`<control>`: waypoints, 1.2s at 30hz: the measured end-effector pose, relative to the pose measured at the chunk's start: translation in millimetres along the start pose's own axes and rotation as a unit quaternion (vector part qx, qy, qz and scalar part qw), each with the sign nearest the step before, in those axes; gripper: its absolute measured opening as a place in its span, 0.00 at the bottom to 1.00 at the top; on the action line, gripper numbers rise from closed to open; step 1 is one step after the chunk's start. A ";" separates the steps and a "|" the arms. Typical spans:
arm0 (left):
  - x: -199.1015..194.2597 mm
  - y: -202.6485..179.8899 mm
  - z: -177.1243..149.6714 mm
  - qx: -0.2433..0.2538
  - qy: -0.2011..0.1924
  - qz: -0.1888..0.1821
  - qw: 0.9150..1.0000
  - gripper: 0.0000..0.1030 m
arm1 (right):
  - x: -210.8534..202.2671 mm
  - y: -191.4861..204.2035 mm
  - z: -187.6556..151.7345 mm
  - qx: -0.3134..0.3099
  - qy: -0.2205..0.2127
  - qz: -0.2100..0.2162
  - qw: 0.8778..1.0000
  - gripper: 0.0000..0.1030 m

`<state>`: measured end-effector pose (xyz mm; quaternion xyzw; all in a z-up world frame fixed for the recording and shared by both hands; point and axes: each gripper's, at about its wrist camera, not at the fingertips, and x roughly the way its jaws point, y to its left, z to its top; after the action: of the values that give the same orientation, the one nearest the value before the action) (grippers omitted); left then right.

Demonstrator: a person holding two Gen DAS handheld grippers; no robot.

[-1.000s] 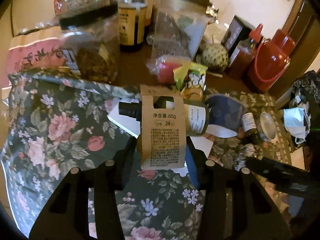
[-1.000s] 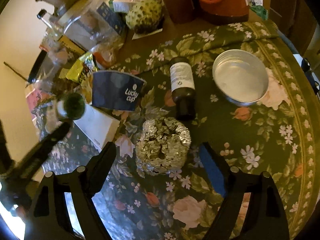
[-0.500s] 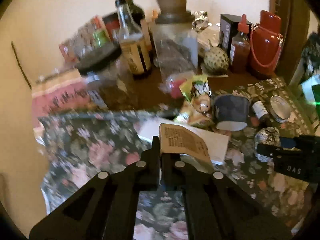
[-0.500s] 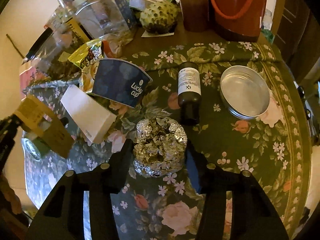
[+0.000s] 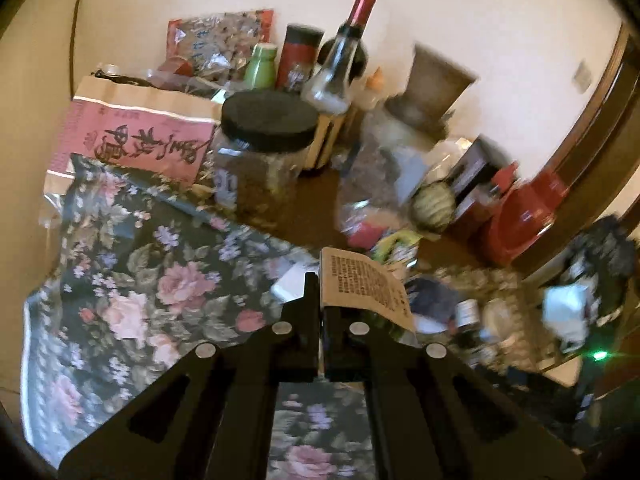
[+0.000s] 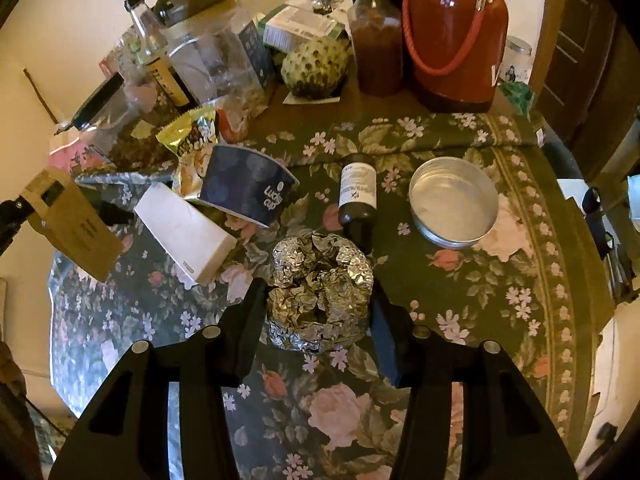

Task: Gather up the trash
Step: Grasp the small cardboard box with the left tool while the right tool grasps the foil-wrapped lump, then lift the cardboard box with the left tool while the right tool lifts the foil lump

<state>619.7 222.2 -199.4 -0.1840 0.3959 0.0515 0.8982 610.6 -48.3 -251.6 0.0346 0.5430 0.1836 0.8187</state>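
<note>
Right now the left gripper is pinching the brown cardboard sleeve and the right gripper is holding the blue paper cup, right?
Not quite. The right gripper holds the crumpled foil ball, not the blue paper cup, which lies on the tablecloth in the right wrist view. The left gripper does pinch the brown cardboard sleeve.

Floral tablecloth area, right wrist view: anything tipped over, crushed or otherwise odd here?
Yes. The blue paper cup and the small brown bottle both lie on their sides on the tablecloth, and the foil ball is crumpled, sitting between the right gripper fingers. No spill shows.
</note>
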 end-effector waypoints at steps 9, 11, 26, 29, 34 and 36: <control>28.6 -19.0 -24.6 0.060 0.077 0.057 0.994 0.45 | -9.6 -2.7 -1.5 -0.006 0.003 -0.002 1.000 0.44; 29.4 -8.9 -29.0 0.035 0.083 0.058 0.994 0.45 | -11.6 -3.5 -3.5 -0.007 0.004 -0.002 1.000 0.44; 65.6 -40.3 -56.8 0.122 0.167 0.009 0.978 0.53 | -16.3 -6.9 -3.1 -0.006 0.005 0.000 1.000 0.44; 69.6 -51.8 -53.0 0.132 0.163 -0.023 0.977 0.53 | -17.6 -7.7 -2.8 -0.007 0.004 -0.002 1.000 0.44; 82.4 -76.6 -48.3 0.183 0.160 -0.023 0.970 0.58 | -17.0 -10.5 -3.1 -0.005 0.005 -0.002 1.000 0.44; 93.5 -78.3 -47.4 0.187 0.163 -0.005 0.969 0.58 | -17.0 -11.2 -3.1 -0.004 0.004 -0.001 1.000 0.44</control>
<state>669.2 127.1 -274.3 -0.0209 0.5385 -0.0585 0.8403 604.9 -64.9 -240.9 0.0300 0.5460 0.1854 0.8165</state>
